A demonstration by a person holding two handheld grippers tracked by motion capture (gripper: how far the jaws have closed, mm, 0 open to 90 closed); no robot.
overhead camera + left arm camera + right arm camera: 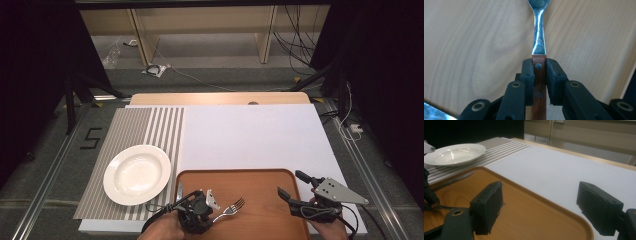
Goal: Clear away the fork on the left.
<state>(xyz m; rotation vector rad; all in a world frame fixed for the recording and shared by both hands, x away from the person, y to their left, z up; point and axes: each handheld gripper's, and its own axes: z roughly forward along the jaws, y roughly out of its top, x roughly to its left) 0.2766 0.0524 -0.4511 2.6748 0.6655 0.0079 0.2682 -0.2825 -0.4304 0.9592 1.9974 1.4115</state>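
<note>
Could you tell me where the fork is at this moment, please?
The fork is clamped by its wooden handle in the left gripper, above the near left part of the wooden tray, right of the white plate.

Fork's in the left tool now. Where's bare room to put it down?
The white sheet between the striped mat and the table's right edge is bare. So is the tray middle, between the fork and the right tool. Crowded: the plate on the mat, and a knife by the tray's left rim.
</note>
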